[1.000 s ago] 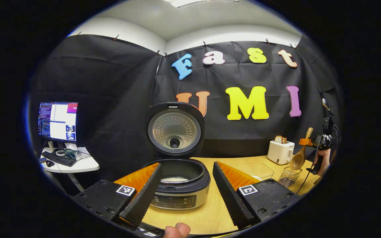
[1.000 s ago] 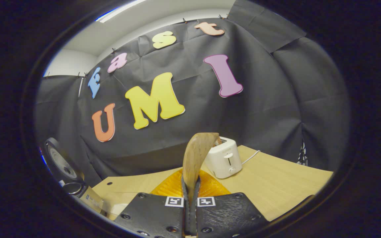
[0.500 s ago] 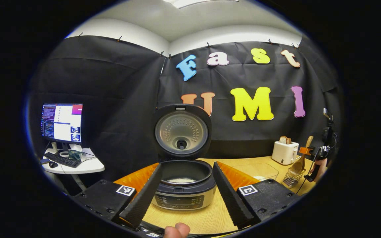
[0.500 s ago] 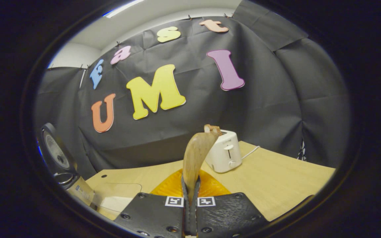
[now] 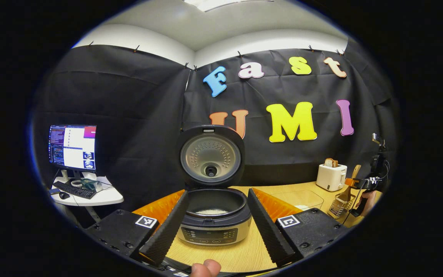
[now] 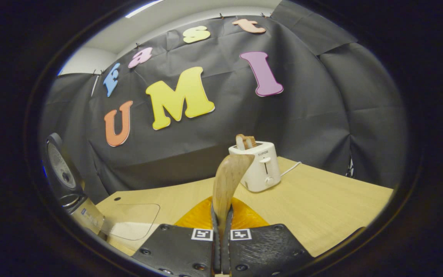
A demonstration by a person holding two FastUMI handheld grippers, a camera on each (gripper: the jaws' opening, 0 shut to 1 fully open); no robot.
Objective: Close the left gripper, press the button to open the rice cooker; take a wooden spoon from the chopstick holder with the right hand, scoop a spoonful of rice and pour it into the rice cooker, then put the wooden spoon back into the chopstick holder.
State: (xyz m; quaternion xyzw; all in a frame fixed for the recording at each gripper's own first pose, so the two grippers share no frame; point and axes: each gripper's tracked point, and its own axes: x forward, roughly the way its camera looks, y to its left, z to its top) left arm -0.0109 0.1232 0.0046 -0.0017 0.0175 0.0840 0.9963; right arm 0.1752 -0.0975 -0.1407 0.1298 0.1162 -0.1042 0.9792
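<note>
The rice cooker (image 5: 214,227) stands on the wooden table with its lid (image 5: 210,157) raised and white rice (image 5: 212,211) in the pot. My left gripper (image 5: 217,194) is open, its fingers on either side of the cooker and apart from it. My right gripper (image 6: 222,215) is shut on the handle of the wooden spoon (image 6: 227,182). In the left gripper view, far right, that gripper (image 5: 362,184) holds the spoon (image 5: 346,190) bowl-down at the top of the wire chopstick holder (image 5: 337,207). The cooker's edge (image 6: 62,171) shows at the left of the right gripper view.
A white toaster (image 5: 331,177) (image 6: 258,169) with bread stands at the back right. A clear container (image 5: 302,198) (image 6: 133,221) lies between cooker and holder. A monitor (image 5: 73,148) sits on a side table to the left. A fingertip (image 5: 206,267) shows at the bottom.
My right gripper has come down with the spoon, whose bowl has sunk to the wire holder. My left gripper has drawn back a little from the cooker.
</note>
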